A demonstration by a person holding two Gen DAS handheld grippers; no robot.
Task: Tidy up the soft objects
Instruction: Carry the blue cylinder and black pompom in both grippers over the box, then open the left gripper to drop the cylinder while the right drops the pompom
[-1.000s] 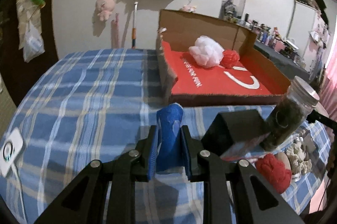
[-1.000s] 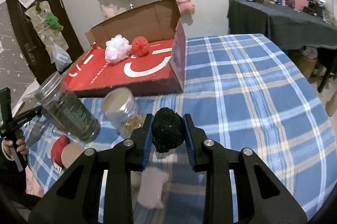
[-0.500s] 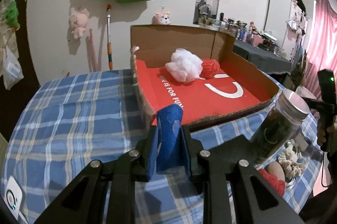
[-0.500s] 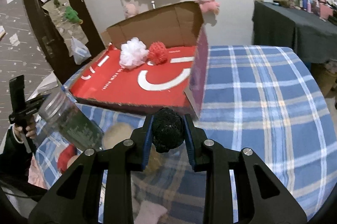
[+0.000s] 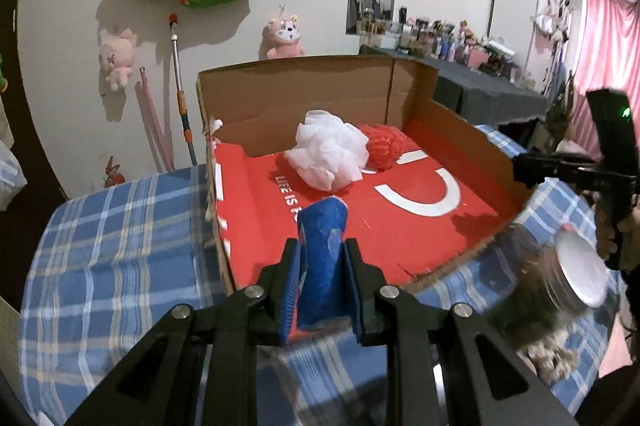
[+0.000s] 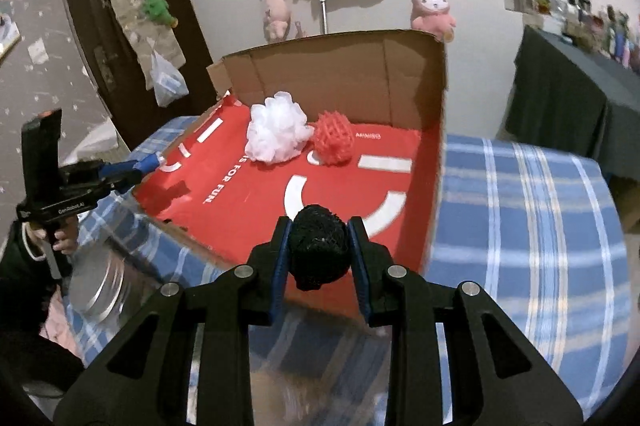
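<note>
The left gripper [image 5: 323,280] is squeezing a blue sponge [image 5: 322,258] between its jaws. The right gripper [image 6: 318,256] is squeezing a black mesh ball [image 6: 317,252] the same way. Both are hanging over the near edge of the cardboard box [image 5: 304,94] with the red floor. A white bath pouf [image 5: 329,154] and a red mesh ball [image 5: 385,146] are already lying at the back of the box, touching each other. So two soft things look put away, and these two are waiting to be dropped in. A jar [image 5: 560,290] and some blurry things are sitting on the blue checked cloth [image 5: 100,258] outside.
</note>
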